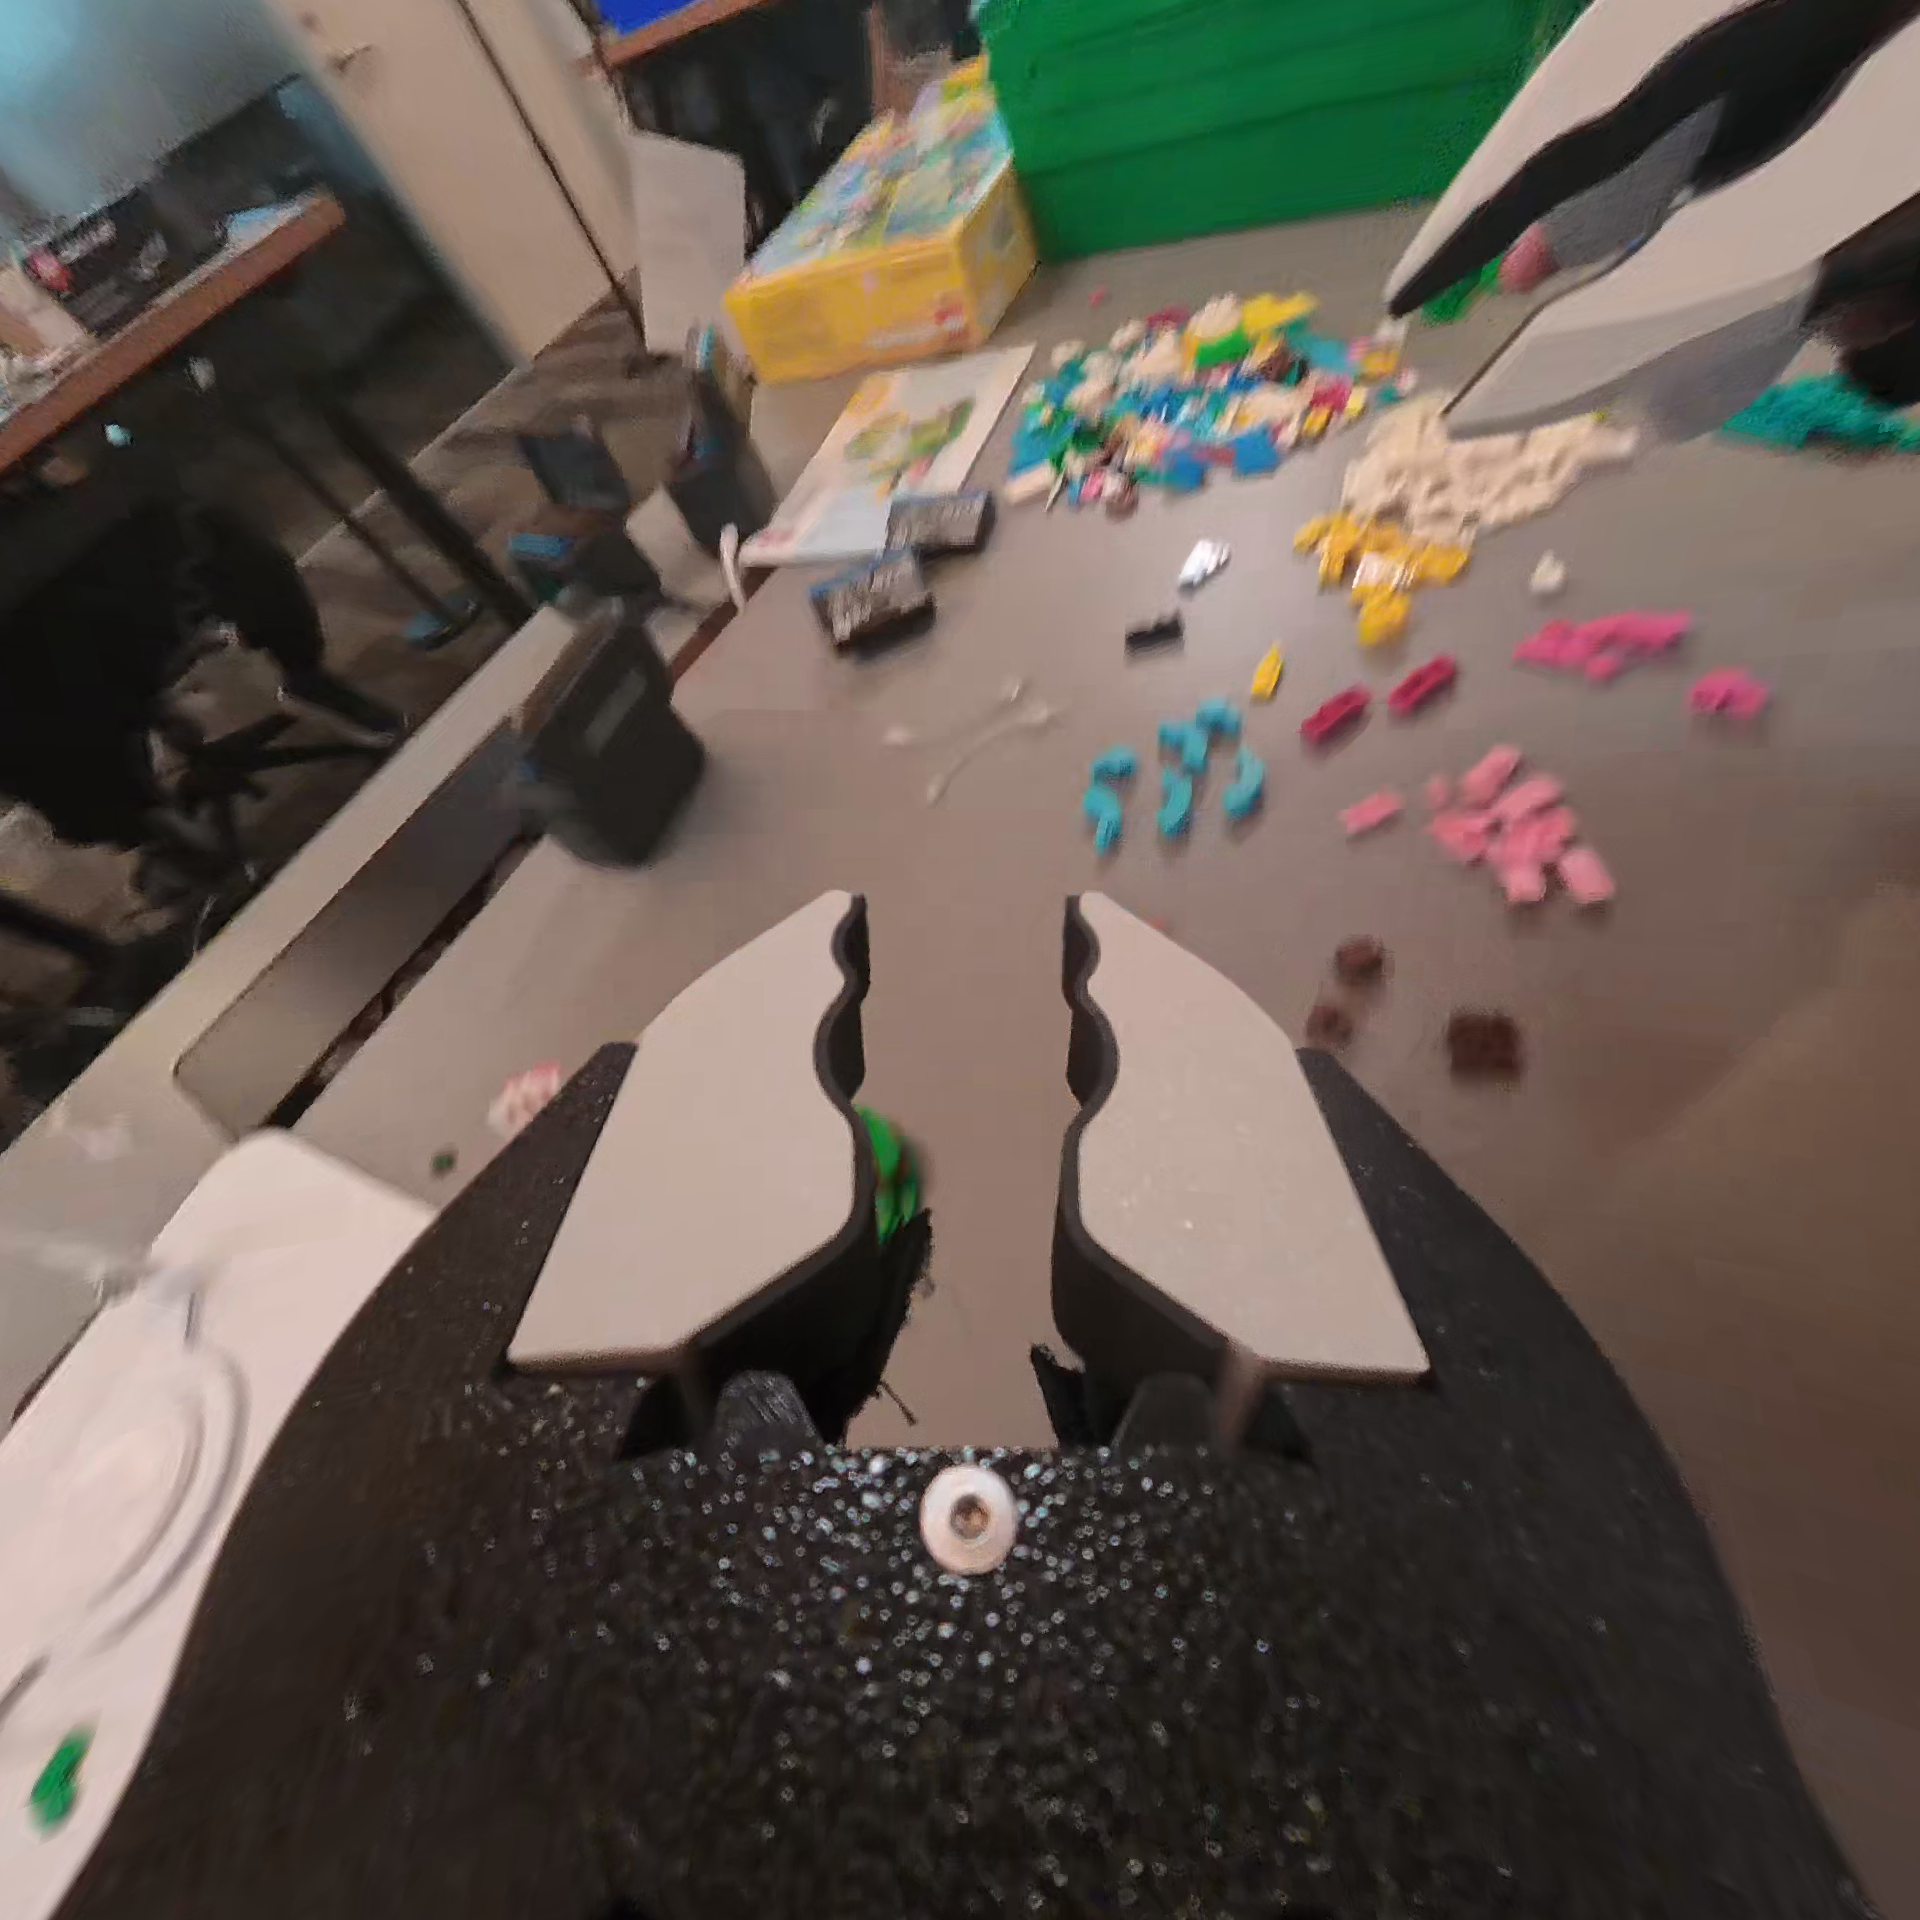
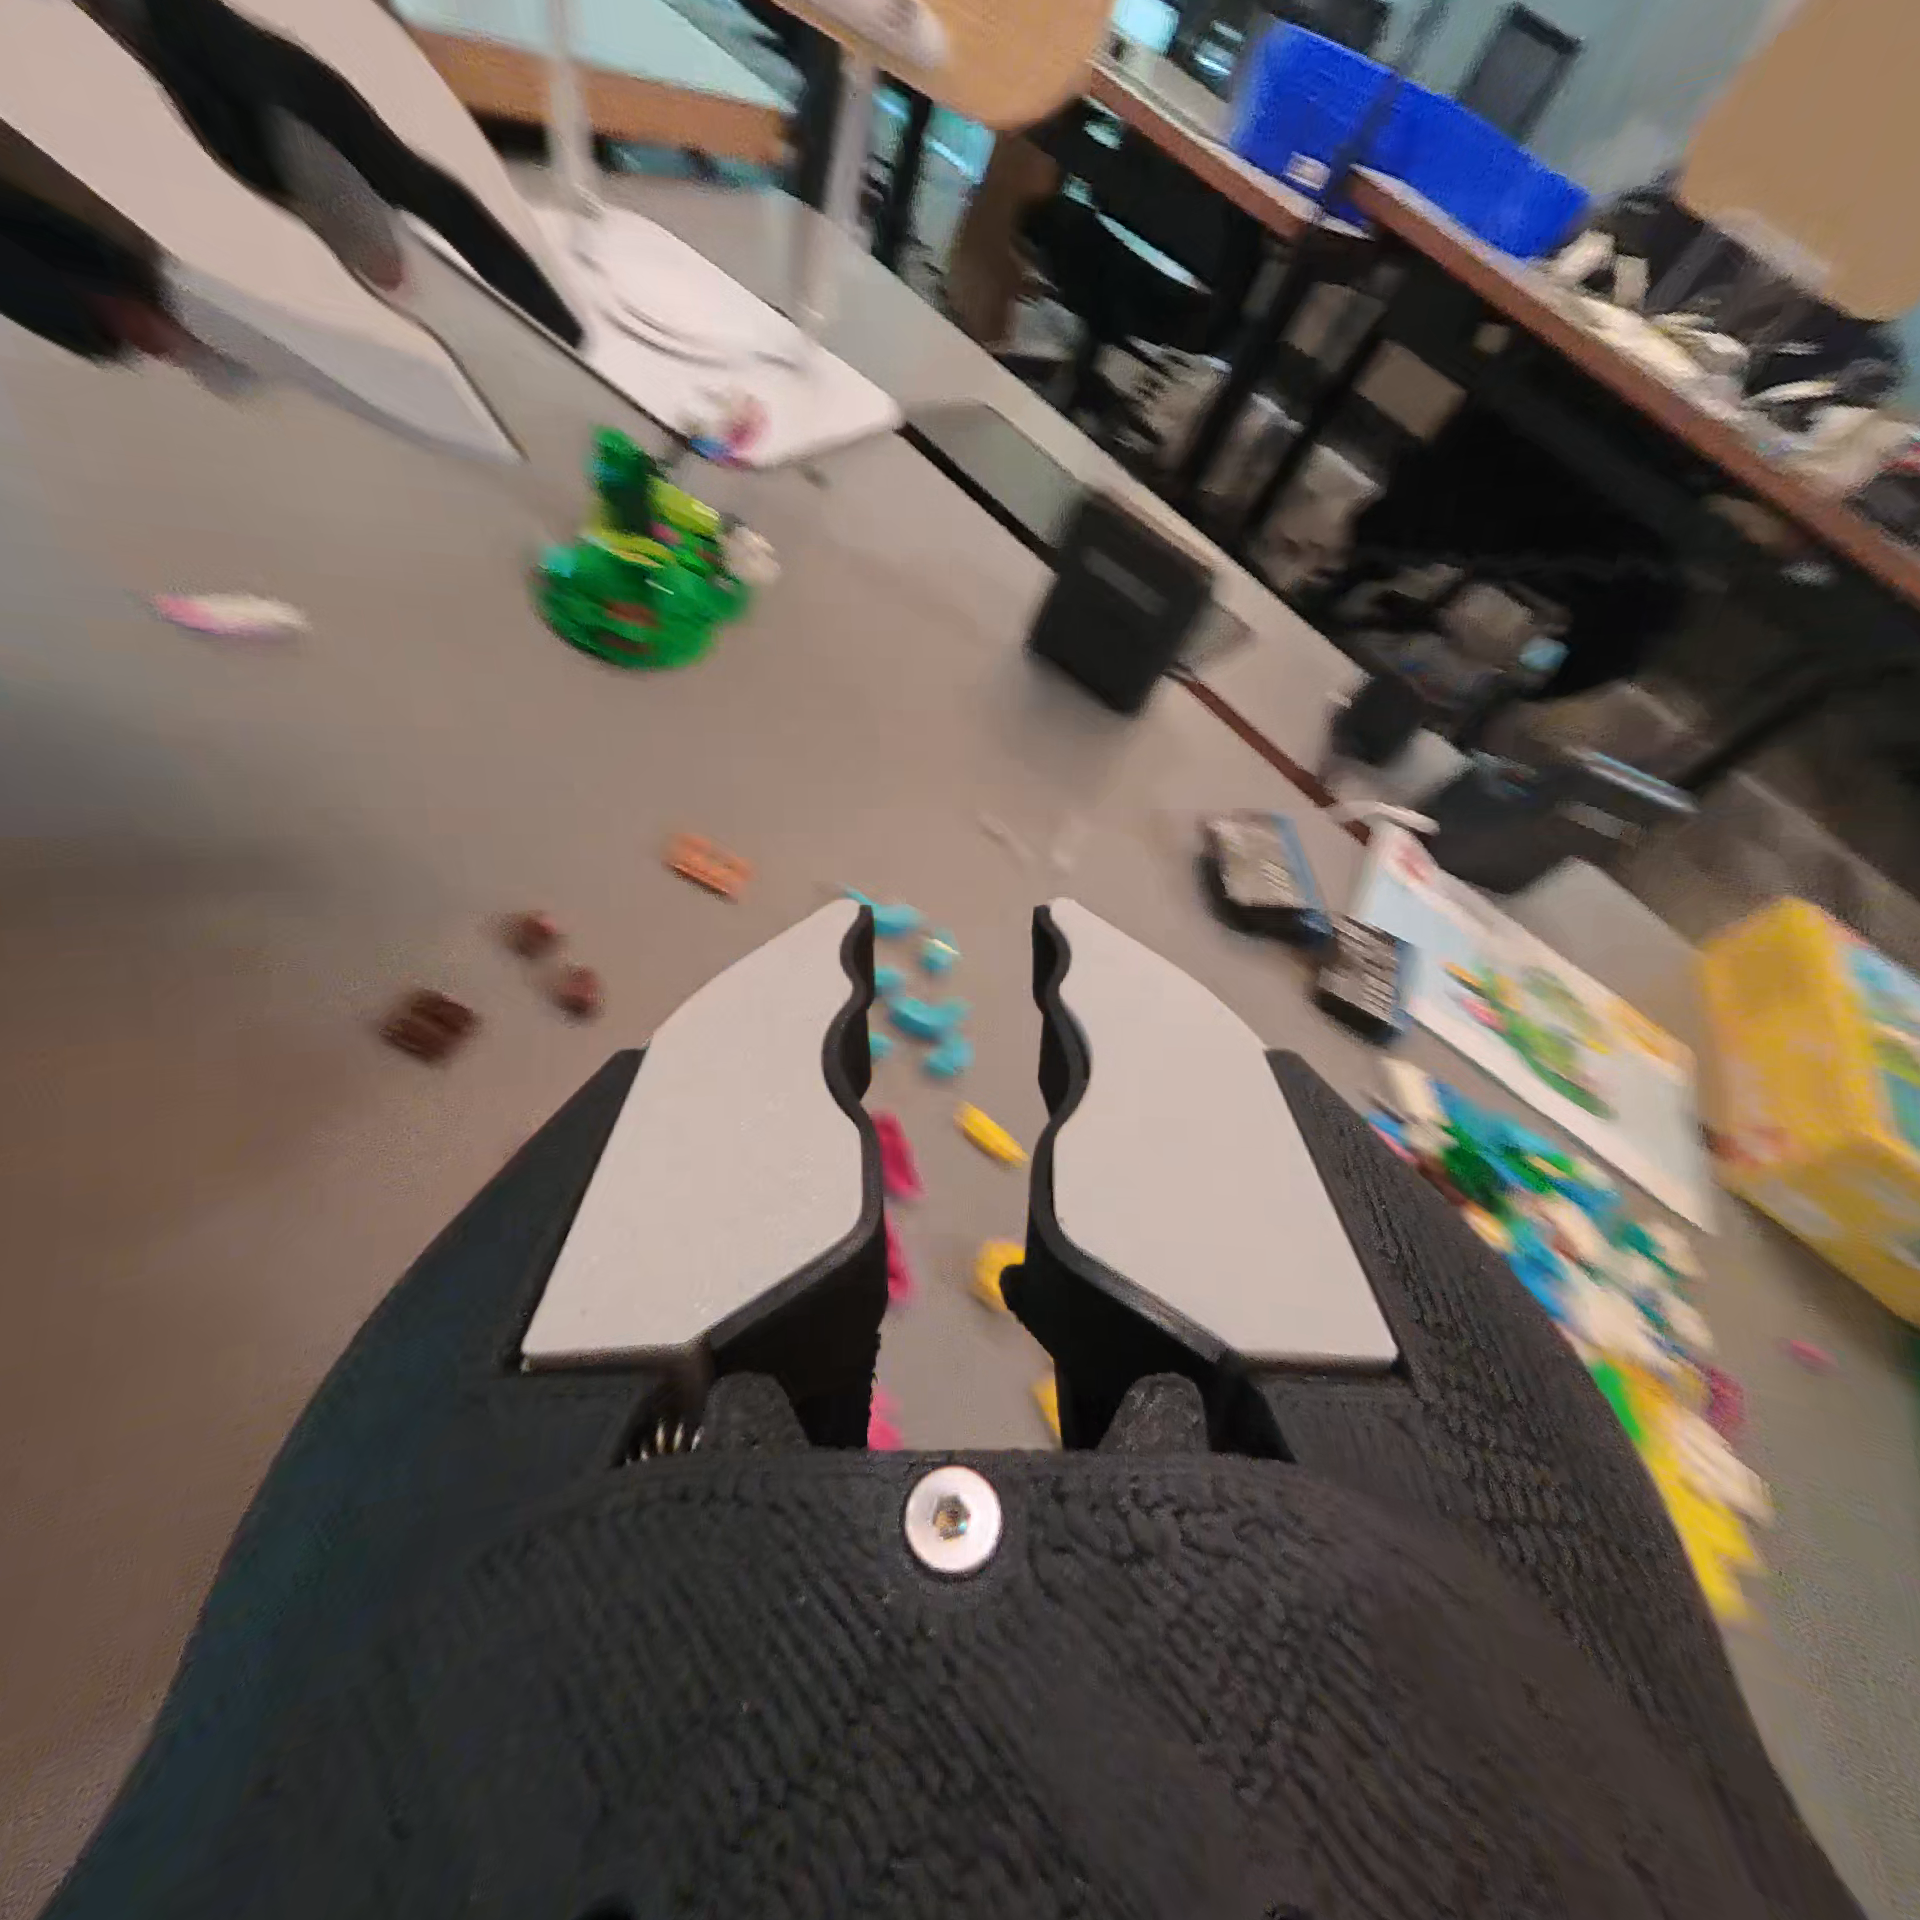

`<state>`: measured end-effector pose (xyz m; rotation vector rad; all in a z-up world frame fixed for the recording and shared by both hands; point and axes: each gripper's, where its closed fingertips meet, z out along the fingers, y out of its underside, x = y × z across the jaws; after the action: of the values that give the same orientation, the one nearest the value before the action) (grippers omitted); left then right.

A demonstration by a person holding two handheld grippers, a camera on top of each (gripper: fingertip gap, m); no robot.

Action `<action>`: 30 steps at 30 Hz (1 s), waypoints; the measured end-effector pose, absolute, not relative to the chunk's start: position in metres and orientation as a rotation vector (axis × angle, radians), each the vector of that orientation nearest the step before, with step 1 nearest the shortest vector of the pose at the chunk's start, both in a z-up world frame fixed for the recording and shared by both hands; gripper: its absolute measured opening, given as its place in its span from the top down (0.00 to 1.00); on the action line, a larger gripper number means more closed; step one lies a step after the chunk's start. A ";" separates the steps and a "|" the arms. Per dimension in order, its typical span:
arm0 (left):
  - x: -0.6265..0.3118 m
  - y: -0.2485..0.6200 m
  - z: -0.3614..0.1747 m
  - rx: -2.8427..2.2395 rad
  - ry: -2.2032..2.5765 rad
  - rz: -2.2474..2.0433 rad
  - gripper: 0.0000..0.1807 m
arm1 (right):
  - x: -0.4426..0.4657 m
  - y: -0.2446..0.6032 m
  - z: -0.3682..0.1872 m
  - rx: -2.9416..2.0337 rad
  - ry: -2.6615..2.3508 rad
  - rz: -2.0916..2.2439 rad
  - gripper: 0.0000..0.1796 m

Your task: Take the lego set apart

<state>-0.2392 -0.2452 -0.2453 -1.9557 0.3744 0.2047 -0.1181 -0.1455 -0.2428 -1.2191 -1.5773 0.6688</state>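
Observation:
The lego set (image 2: 634,592) is a small green build with bright bits on top, standing on the grey table (image 2: 312,790). In the left wrist view only a green part of it (image 1: 891,1179) shows, under the inner edge of one finger. My left gripper (image 1: 966,914) is open and empty, just above and past the set; it also shows in the right wrist view (image 2: 540,390). My right gripper (image 2: 951,914) is open and empty over loose turquoise bricks (image 2: 920,1013), well away from the set. It also shows in the left wrist view (image 1: 1429,358). Both views are motion-blurred.
Sorted brick piles lie on the table: turquoise (image 1: 1174,769), pink (image 1: 1517,831), magenta (image 1: 1600,644), yellow (image 1: 1382,561), white (image 1: 1455,468), brown (image 2: 426,1023), and one mixed (image 1: 1195,405). A yellow box (image 1: 883,270), a booklet (image 1: 894,447), a green crate (image 1: 1247,125) and a black block (image 2: 1122,613) stand around. Some 15 centimetres of space lies between my two pairs of fingers.

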 end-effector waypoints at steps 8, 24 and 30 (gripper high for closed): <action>-0.258 -0.343 -0.337 -2.421 0.334 0.115 0.77 | -0.194 -0.282 -0.284 -1.064 -2.030 1.023 0.86; -0.239 -0.338 -0.359 -2.293 0.814 0.118 0.96 | -0.227 -0.326 -0.335 -0.869 -2.211 0.961 0.86; -0.216 -0.341 -0.356 -2.169 0.884 -0.007 0.96 | -0.217 -0.340 -0.347 -0.832 -2.313 0.976 0.95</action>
<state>-0.2156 -0.3410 -0.3562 -2.1689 0.8844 -0.0065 -0.2175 -0.3401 -0.3475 -0.8317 -2.3125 0.9761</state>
